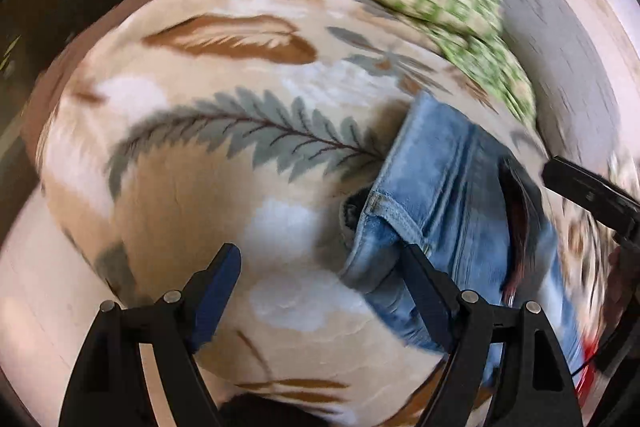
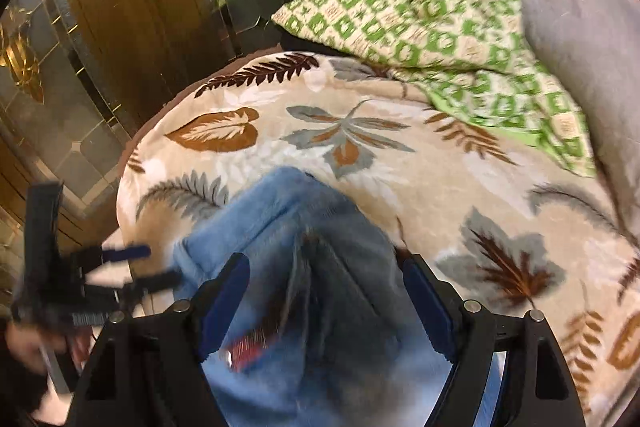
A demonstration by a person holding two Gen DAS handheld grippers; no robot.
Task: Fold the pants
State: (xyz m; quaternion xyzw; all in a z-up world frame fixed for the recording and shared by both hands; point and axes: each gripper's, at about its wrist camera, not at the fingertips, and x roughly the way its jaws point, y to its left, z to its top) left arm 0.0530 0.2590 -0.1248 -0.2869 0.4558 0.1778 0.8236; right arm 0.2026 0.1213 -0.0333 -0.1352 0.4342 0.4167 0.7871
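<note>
While both sets of jaws stand spread and hold nothing, the pants (image 2: 304,247) lie bunched on the leaf-print blanket (image 2: 392,163), and everything here reads off that light-blue denim. The left gripper (image 1: 320,279) hovers at the near-left edge of the pants, 1 finger over bare blanket and the other over the denim, with nothing pinched between them. The right gripper (image 2: 326,291) hangs right above the pants, its 2 blue pads wide apart with cloth showing between them but not pressed by either. The denim looks doubled over already, a seam and a dark inner lining showing along its right side in the left wrist view, with a red tag near the closer end. Beyond the pants, well apart, sit a green-checked cloth (image 2: 432,23) and a grey pillow (image 2: 584,39). My read: 1 fold is laid and this is the gap between folds, hands free and repositioning. The next move calls for both grippers to drop onto 1 end of the pants, pinch every layer at its 2 corners together, and carry that end across the rest without dragging the stack or the soft blanket under it. Motion blur hides finer detail.
</note>
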